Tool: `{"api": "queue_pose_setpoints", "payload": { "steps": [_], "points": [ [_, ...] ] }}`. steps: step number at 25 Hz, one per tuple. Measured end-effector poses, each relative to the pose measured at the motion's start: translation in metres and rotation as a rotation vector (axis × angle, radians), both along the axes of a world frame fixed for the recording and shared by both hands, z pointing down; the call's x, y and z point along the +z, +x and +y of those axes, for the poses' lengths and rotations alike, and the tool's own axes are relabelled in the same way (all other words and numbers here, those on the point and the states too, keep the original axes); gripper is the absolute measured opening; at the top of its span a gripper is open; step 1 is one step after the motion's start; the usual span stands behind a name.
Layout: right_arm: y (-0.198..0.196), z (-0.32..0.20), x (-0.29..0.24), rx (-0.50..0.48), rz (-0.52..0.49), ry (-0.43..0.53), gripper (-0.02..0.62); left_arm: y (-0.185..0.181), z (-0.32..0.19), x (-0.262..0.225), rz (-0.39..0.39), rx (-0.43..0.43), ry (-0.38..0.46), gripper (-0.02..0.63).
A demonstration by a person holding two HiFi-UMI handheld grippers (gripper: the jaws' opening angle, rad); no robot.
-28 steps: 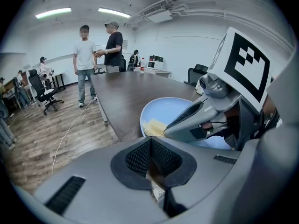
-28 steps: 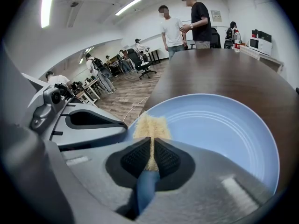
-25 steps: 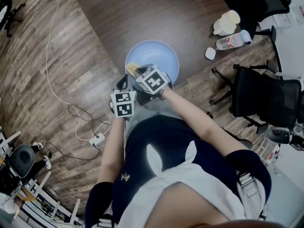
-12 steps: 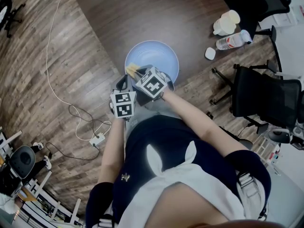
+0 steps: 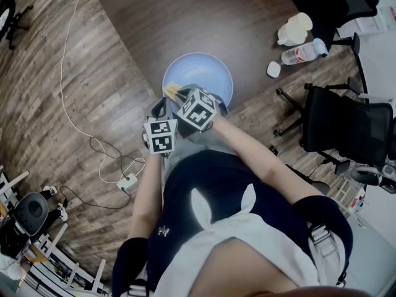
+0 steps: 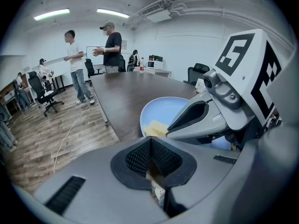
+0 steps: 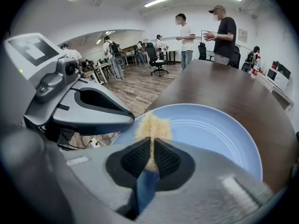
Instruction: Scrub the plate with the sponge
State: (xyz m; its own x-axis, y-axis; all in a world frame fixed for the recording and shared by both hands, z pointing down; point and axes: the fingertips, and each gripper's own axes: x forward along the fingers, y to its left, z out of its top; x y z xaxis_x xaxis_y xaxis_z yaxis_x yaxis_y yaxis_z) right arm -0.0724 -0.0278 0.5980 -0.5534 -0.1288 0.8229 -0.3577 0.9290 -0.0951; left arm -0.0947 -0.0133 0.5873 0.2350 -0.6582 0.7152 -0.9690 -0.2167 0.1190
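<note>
A light blue plate (image 5: 207, 76) lies at the near edge of the dark brown table (image 5: 185, 17). My right gripper (image 5: 179, 95) is shut on a yellow sponge (image 5: 171, 90) with a blue backing, and the sponge rests on the plate's left rim. In the right gripper view the sponge (image 7: 152, 129) sticks out between the pads of the right gripper (image 7: 152, 146) onto the plate (image 7: 210, 129). My left gripper (image 5: 158, 109) hovers just left of the right one, near the table edge. The left gripper (image 6: 150, 146) has its pads pressed together, with the plate (image 6: 163, 113) beyond them.
A plastic bottle (image 5: 303, 52), a cream jug (image 5: 294, 30) and a small white cap (image 5: 274, 69) sit on the floor at right, beside black office chairs (image 5: 343, 129). A white cable (image 5: 68, 104) leads to a power strip (image 5: 128, 181). Two people (image 6: 112, 45) stand at the table's far end.
The right gripper's marker cube has turned and shifted slightly toward me, while the sponge stays at the plate's left rim. The left gripper has not moved.
</note>
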Motion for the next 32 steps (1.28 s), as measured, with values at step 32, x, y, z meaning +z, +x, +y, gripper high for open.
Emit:
{"api": "queue_pose_setpoints", "payload": {
  "steps": [32],
  "points": [
    [0.013, -0.020, 0.004, 0.035, 0.062, 0.085, 0.023, -0.004, -0.002, 0.002, -0.003, -0.008, 0.000, 0.006]
  ]
}}
